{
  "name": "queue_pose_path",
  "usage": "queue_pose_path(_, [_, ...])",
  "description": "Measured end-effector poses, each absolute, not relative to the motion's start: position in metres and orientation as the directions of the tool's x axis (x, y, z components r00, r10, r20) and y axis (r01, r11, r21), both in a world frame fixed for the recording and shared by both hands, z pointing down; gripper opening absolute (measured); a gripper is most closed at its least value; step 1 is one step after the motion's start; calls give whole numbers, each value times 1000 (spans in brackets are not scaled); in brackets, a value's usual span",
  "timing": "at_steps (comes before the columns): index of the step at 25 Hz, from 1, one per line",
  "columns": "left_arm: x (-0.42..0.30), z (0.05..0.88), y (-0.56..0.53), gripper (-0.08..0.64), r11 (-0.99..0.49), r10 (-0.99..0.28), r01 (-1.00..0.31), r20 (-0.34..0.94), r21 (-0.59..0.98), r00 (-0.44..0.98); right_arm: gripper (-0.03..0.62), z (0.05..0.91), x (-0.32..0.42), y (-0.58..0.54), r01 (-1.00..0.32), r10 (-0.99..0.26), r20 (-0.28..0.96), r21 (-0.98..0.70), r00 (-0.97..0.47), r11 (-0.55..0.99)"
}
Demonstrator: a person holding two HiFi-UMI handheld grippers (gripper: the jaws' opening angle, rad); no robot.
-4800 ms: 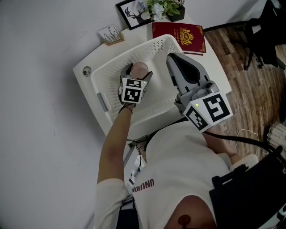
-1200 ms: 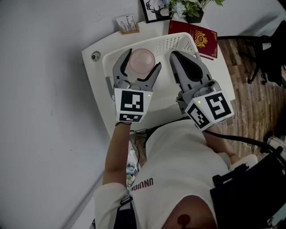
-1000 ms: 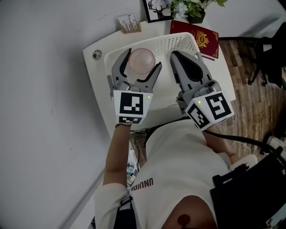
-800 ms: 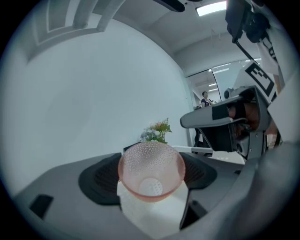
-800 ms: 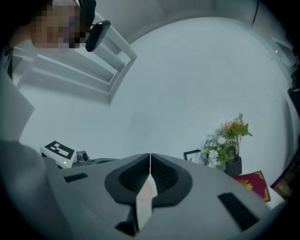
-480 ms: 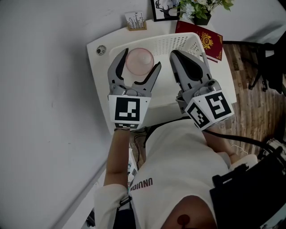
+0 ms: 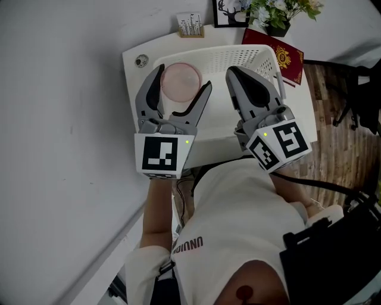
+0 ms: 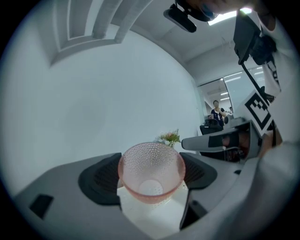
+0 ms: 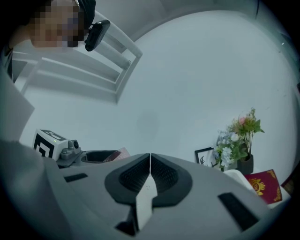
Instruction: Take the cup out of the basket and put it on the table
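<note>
A pink dimpled glass cup point(image 7: 180, 82) sits between the fingers of my left gripper point(image 7: 182, 80), which is shut on it and holds it up above the white basket point(image 7: 238, 53). In the left gripper view the cup point(image 8: 151, 171) stands upright, mouth up, with both pads of my left gripper point(image 8: 150, 174) pressing its sides. My right gripper point(image 7: 238, 74) hovers over the right half of the basket, shut with nothing in it; its pads meet in the right gripper view point(image 9: 150, 161).
The basket takes up most of a small white table point(image 7: 134, 59). A red book point(image 7: 290, 56) lies at the right edge. A flower pot point(image 7: 277, 13), a picture frame point(image 7: 231, 9) and a card holder point(image 7: 190, 24) stand along the back. Wooden floor is to the right.
My left gripper, earlier low inside the basket around the cup, has risen and come toward me with the cup in it. The right gripper has stayed put.
</note>
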State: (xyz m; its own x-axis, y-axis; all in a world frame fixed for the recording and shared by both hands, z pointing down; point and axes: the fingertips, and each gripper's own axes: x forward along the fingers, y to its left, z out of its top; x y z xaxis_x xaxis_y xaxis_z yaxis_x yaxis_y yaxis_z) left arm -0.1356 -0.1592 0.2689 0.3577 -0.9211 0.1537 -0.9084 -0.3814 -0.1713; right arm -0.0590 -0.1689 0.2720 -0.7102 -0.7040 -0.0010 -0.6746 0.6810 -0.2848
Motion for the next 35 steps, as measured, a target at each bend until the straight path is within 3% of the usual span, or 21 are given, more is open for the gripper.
queue_pose_path(7, [-150,256,-154,397,-329,-942,-938,107,-113,317,20,276,-69,-170,-655,-683,5,-290,-730,698])
queue_pose_path(35, [-223,241,-118,398,-113,-991,-985,81,-131,103,20,278,-109,-155,-571,-597,5,-296,-802,766])
